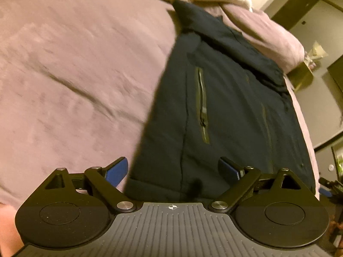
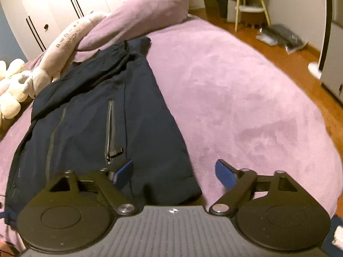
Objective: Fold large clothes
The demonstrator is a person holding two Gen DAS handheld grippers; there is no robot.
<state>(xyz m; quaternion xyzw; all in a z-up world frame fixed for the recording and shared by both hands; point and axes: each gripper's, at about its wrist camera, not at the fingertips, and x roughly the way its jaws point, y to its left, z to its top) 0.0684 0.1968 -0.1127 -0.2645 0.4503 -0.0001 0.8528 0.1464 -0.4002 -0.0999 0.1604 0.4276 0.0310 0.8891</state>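
The jacket [image 2: 96, 115] lies narrowed lengthwise on the bed [image 2: 235, 98]. Both hand-held grippers, left [image 1: 173, 170] and right [image 2: 173, 172], are held apart at its hem corners. Next, probably, the hem must be gripped and folded toward the collar.

Bed: a wide mauve plush blanket [image 2: 235, 90] covers it, creased in places.
Pillow: a mauve pillow [image 2: 150, 6] lies at the far end of the bed.
Soft toys: pale plush toys [image 2: 12, 85] lie along the head end beside the pillow.
Wardrobe: white doors [image 2: 53, 4] with dark handles stand behind the bed.
Floor: warm brown wood [image 2: 289, 49].
Stool: a wooden-legged stool [image 2: 250, 6] stands by the far wall.
Light: dim and yellowish.
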